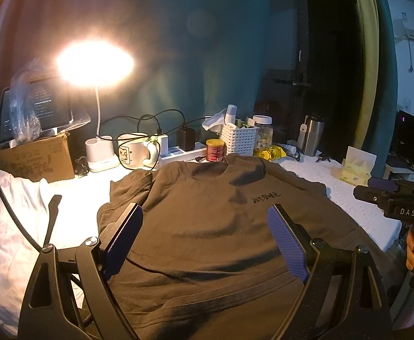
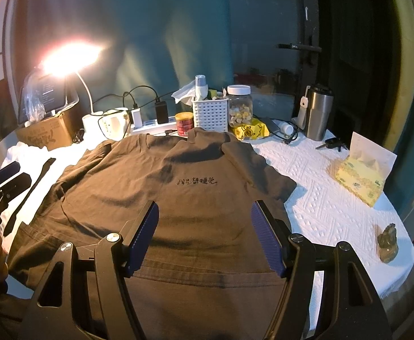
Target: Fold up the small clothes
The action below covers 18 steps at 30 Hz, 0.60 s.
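**Both grippers wide above a spread brown T-shirt**

Nearest, the left gripper [image 1: 205, 238] hangs over the hem area with jaws spread wide, holding nothing; the right gripper [image 2: 204, 238] is equally wide and empty. Beneath them the brown T-shirt [image 2: 161, 192] lies face up on the white-covered table [image 2: 320, 187], collar at the far end, both sleeves folded inward. To the right sits a tissue pack [image 2: 360, 175]. Farther back stand a white basket [image 2: 210, 114], a steel tumbler [image 2: 318, 116] and a lit desk lamp [image 2: 68, 56].

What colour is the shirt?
Dark brown, with black writing on the chest. The shirt shows best in the right wrist view.
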Available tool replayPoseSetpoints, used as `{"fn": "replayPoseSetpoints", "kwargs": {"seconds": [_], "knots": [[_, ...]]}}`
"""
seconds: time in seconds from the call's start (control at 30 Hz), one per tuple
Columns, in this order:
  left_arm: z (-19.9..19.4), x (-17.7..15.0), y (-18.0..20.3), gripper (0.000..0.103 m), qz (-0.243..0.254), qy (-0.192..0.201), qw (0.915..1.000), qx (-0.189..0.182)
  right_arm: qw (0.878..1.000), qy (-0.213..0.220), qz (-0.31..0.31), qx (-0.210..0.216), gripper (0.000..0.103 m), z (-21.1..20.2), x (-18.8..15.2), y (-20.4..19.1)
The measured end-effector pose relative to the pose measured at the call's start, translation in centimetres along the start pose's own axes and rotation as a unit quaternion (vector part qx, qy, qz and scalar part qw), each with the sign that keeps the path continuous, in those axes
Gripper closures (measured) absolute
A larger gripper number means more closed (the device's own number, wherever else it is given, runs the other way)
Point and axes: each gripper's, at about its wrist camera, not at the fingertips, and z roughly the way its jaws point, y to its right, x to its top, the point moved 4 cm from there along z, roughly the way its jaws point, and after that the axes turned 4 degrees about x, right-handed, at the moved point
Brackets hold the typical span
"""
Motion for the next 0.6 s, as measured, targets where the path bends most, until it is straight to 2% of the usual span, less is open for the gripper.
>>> {"fn": "replayPoseSetpoints", "kwargs": {"seconds": [0.6], "knots": [[1.2,0.3,1.0,0.014,0.000,-0.012,0.9999,-0.002,1.000,-0.006,0.005,0.002,0.032,0.7,0.1,0.6]]}}
